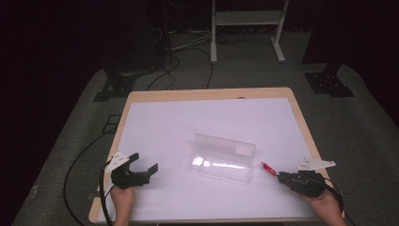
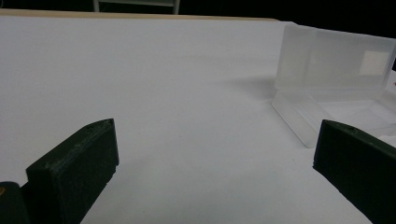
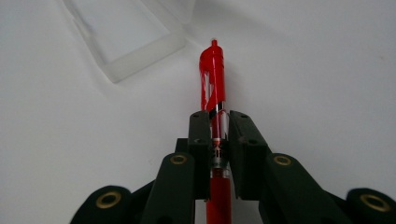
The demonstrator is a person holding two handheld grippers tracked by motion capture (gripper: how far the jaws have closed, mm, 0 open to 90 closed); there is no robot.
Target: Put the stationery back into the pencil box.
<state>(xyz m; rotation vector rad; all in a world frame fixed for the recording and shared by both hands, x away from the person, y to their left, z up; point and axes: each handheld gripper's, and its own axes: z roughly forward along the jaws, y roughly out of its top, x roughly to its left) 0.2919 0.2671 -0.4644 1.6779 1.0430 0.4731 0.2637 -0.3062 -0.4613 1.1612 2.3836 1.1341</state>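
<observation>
A clear plastic case (image 1: 222, 157) lies open in the middle of the white table, its lid standing up at the back; I see it too in the left gripper view (image 2: 334, 79) and its tray corner in the right gripper view (image 3: 123, 39). My right gripper (image 1: 283, 176) is shut on a red pen (image 3: 213, 81), whose red end (image 1: 267, 167) points toward the case's right end. My left gripper (image 1: 146, 162) rests near the front left of the table, open, with nothing between its jaws (image 2: 210, 158), left of the case.
The white sheet (image 1: 188, 122) covers a wooden table (image 1: 207, 93). Bare white surface lies between the left gripper and the case. Cables (image 1: 80, 160) and stand feet (image 1: 117, 87) are on the dark floor around the table.
</observation>
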